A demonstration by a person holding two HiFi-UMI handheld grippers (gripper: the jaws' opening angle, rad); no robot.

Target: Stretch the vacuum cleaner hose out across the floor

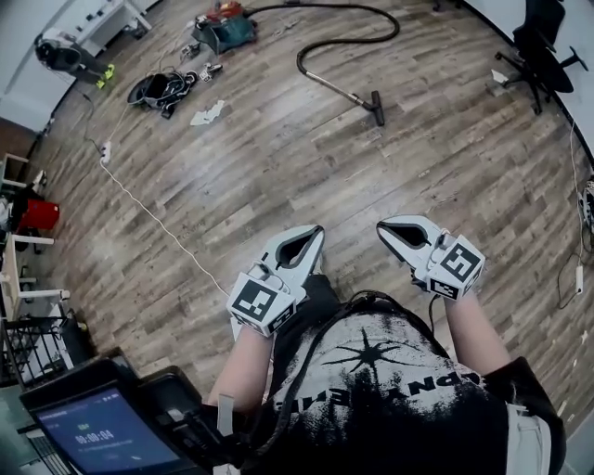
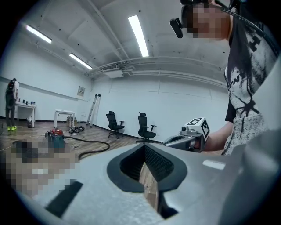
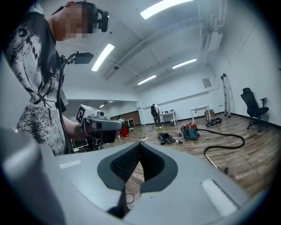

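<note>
Holding left tool (image 1: 316,231), right tool (image 1: 381,226), both closed and empty, vacuum hose (image 1: 396,28) looped on floor (image 1: 278,167) well ahead

vacuum cleaner (image 1: 225,31) stands at the far side of the floor (image 1: 278,176). hose (image 1: 348,32) loops right of it, ending nearer at the nozzle (image 1: 376,107). cable heap (image 1: 162,88) lies left of the cleaner, office chair (image 1: 538,51) far right. left gripper (image 1: 316,232) and right gripper (image 1: 382,227) sit side by side, well apart from the hose.

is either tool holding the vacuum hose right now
No, the left tool and right tool are both shut and empty, and the hose lies far ahead of them on the floor.
</note>
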